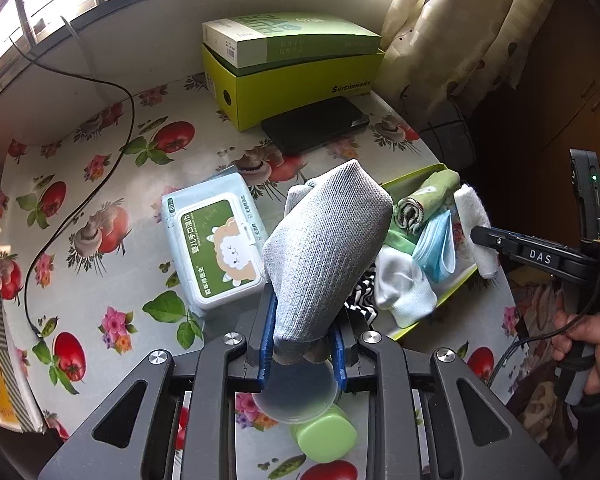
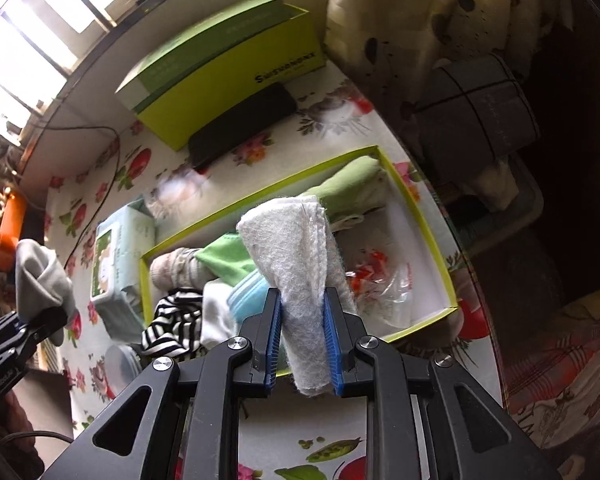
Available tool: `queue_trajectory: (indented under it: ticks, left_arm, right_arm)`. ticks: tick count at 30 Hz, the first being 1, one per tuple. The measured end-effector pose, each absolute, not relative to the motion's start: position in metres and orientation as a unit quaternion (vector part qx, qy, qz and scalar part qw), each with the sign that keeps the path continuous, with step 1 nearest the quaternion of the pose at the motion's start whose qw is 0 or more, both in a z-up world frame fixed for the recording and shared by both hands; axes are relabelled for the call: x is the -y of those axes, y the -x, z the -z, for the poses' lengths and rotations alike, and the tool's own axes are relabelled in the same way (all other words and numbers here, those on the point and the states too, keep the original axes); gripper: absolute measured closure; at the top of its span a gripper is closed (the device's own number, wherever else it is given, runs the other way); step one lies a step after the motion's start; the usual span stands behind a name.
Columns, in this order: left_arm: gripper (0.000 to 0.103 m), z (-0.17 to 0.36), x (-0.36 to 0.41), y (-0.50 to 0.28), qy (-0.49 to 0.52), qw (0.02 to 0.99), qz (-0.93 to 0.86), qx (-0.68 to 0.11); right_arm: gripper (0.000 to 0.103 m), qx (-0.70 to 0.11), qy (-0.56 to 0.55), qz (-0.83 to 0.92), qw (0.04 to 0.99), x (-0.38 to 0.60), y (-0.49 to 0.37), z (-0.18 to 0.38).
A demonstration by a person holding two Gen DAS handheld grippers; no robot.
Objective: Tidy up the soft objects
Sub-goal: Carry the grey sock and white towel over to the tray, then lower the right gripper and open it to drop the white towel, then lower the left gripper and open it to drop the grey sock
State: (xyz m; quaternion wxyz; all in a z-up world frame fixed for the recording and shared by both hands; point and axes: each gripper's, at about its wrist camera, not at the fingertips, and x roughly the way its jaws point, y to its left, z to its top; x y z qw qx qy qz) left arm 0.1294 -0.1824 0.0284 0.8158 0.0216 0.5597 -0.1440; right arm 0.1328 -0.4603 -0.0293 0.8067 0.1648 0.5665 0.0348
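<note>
My left gripper [image 1: 302, 320] is shut on a folded grey knit cloth [image 1: 324, 248], held up above the flowered table just left of the shallow yellow-green tray [image 2: 440, 240]. Over that tray my right gripper [image 2: 302, 304] is shut on a rolled white fleecy cloth [image 2: 296, 240]. The same white cloth [image 1: 476, 232] shows at the tray's right side in the left wrist view, with the right gripper [image 1: 480, 236] reaching in. The tray holds a green rolled cloth [image 2: 348, 188], blue face masks [image 1: 436, 248], a white sock [image 1: 404, 284] and a black-and-white striped cloth [image 2: 176, 316] hanging over its rim. The grey cloth [image 2: 40, 276] appears far left.
A pack of baby wipes [image 1: 216, 244] lies left of the tray. Two stacked green boxes [image 1: 296, 72] and a black flat case [image 1: 316, 124] stand at the back. A green-capped bottle [image 1: 324, 436] and clear round lid [image 2: 122, 364] lie near me. A black cable [image 1: 80, 208] crosses the left side.
</note>
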Motion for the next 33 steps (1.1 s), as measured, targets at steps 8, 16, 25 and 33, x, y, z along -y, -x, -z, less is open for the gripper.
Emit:
queue_trajectory:
  ticks: [8,16,25,33]
  left_arm:
    - [0.079,-0.025,0.195,-0.137,-0.031,0.811,0.151,-0.564]
    - [0.079,-0.021,0.206,-0.144,-0.034,0.805,0.16,-0.57]
    - [0.079,-0.009,0.231,-0.154,-0.043,0.792,0.185,-0.581]
    - [0.077,0.021,0.265,-0.158,-0.075,0.768,0.215,-0.599]
  right_arm:
    - [0.083,-0.571,-0.178,0.018,0.801,0.477,-0.144,0.051]
    - [0.069,-0.581,-0.197,0.016,0.789,0.484,-0.148,0.065]
    - [0.062,-0.561,-0.193,-0.012,0.805,0.477,-0.135,0.041]
    - [0.061,-0.561,-0.195,-0.035,0.803,0.467,-0.124,0.036]
